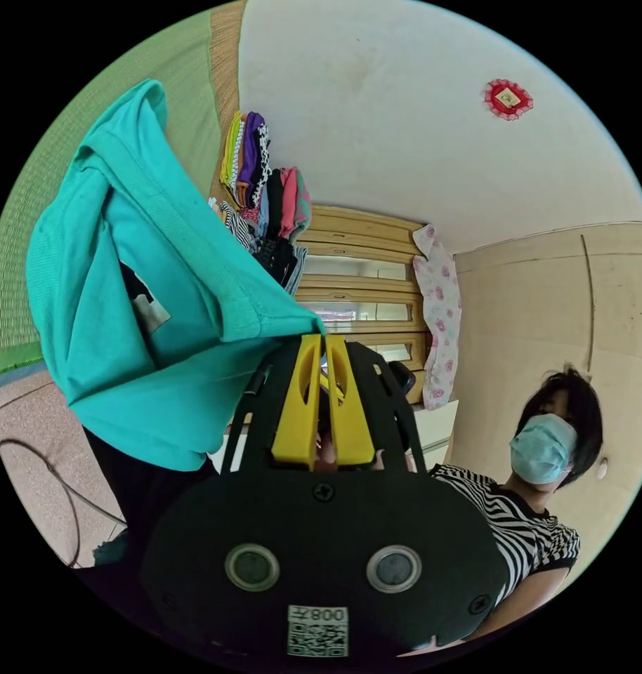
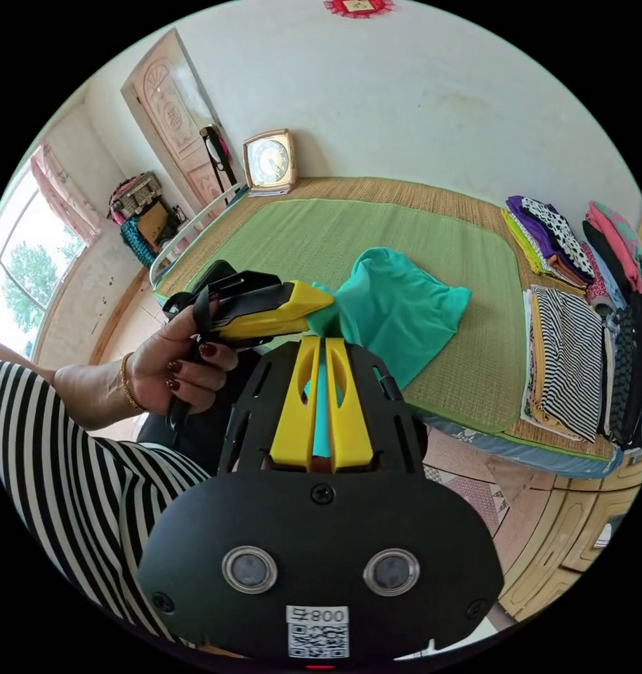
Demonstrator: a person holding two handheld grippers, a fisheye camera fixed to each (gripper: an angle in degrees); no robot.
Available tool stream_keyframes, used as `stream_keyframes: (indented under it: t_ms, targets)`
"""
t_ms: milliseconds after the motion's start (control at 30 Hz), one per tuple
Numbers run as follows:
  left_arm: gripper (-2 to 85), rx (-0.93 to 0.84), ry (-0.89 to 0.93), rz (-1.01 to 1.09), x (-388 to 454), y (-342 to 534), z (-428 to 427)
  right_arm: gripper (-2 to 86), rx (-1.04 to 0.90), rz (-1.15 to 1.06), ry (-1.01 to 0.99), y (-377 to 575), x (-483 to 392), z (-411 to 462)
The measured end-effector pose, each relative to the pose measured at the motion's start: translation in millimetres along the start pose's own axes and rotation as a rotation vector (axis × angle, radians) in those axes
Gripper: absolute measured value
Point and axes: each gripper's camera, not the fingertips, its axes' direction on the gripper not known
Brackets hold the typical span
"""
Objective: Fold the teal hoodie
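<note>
- Now the left gripper (image 1: 324,342) has its yellow jaws pressed together on an edge of the teal hoodie (image 1: 145,295), which hangs from them.
- Over the green mat (image 2: 321,239), the right gripper (image 2: 319,344) pinches the same cloth between narrow jaws.
- Beside the mat lie stacks of folded clothes (image 2: 581,337).
- A hand (image 2: 170,368) holds the left gripper near the mat's edge.

A room in a home: a bed with a green mat (image 2: 377,239), piles of folded clothes (image 2: 581,316), a clock (image 2: 268,161), a wooden door (image 2: 173,119).
</note>
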Motion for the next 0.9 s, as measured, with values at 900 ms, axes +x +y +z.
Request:
stream_keyframes:
  t_ms: [900]
  targets:
    - [8.0, 0.017, -0.662, -0.086, -9, -82, 35, 0.1, 0.097, 0.123, -0.213, 30, 42, -149]
